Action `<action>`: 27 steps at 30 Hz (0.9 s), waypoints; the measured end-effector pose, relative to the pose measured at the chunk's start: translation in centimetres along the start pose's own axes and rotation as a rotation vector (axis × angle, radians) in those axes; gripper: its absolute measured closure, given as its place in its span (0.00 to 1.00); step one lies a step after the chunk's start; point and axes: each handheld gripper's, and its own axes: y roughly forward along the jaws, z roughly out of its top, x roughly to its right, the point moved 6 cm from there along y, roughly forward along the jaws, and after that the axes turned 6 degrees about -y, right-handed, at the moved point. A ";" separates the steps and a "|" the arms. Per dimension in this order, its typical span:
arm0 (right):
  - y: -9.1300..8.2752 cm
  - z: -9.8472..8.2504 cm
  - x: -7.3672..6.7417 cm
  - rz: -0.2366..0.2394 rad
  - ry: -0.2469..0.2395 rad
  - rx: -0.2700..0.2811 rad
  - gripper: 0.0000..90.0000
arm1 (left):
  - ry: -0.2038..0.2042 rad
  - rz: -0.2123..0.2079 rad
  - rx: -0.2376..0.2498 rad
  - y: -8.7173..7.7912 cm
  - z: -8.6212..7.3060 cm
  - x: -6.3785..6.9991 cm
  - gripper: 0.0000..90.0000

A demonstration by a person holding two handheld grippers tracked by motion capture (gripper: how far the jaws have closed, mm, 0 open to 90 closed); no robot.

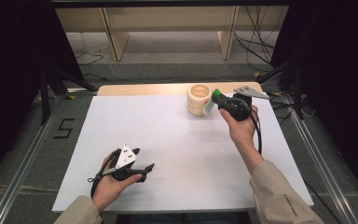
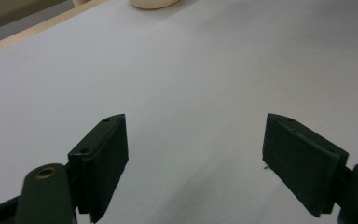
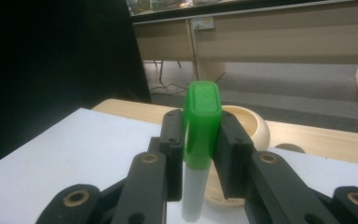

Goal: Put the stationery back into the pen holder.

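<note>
Currently your right gripper (image 3: pixel 200 154) clamps a green-capped marker (image 3: pixel 199 140) by its cap, just beside the wooden cup (image 1: pixel 199 99) at the table's (image 1: pixel 177 140) far edge. Your left gripper (image 2: pixel 196 158): jaws apart, nothing between, near edge.

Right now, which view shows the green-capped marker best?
Right gripper view: the marker sits close up, its green cap clamped between the right gripper jaws, with the wooden cup just behind it. The high view shows it small, beside that cup.

Left hand-held gripper (image 1: pixel 142 159) agape, right hand-held gripper (image 1: pixel 213 100) clamped
</note>
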 end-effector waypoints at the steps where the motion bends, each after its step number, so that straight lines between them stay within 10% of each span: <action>1: 0.1 0.1 0.0 -0.002 0.000 0.000 0.83 | 0.000 0.000 -0.001 0.0 0.0 0.0 0.25; 27: 2.2 2.1 0.9 -0.031 0.012 0.008 0.83 | -0.001 -0.003 0.001 0.1 0.0 0.1 0.25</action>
